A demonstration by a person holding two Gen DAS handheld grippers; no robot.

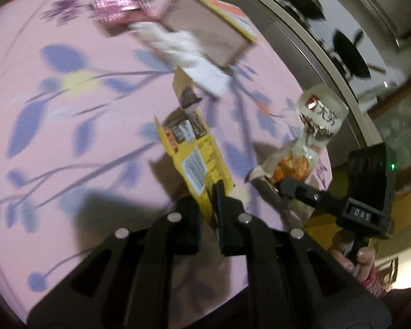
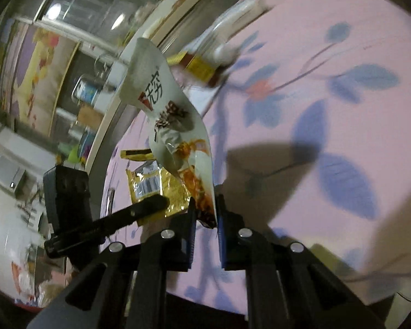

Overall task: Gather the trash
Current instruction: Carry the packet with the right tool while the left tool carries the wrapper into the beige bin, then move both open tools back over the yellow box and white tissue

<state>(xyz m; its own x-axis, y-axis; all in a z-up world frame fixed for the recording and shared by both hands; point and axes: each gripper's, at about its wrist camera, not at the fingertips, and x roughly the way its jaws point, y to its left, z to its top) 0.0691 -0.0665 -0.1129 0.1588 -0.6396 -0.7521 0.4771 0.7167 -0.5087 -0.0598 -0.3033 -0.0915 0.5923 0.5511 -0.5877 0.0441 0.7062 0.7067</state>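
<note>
**A:** What did each claw have?

**B:** My left gripper (image 1: 209,205) was clamped on the bottom edge of the yellow wrapper (image 1: 194,153), lifted clear of the pink tablecloth (image 1: 68,137). My right gripper (image 2: 205,213) was pinched on the tail of the white snack bag (image 2: 175,126), held up just beside the yellow one.

**A:** How would you have handled it well?

**B:** I judged both grips thin, right at the edges, so I'd have moved slowly, kept the two pieces apart and kept both claws closed until I was over a bin. I saw no bin in either view.

**A:** And the trash itself?

**B:** The wrapper was torn open, with a barcode showing. The bag was crumpled, empty-looking, printed with red and black characters. A cardboard box (image 1: 205,33), a white tissue (image 1: 183,49) and a pink foil packet (image 1: 117,11) lay on the cloth, blurred
</note>
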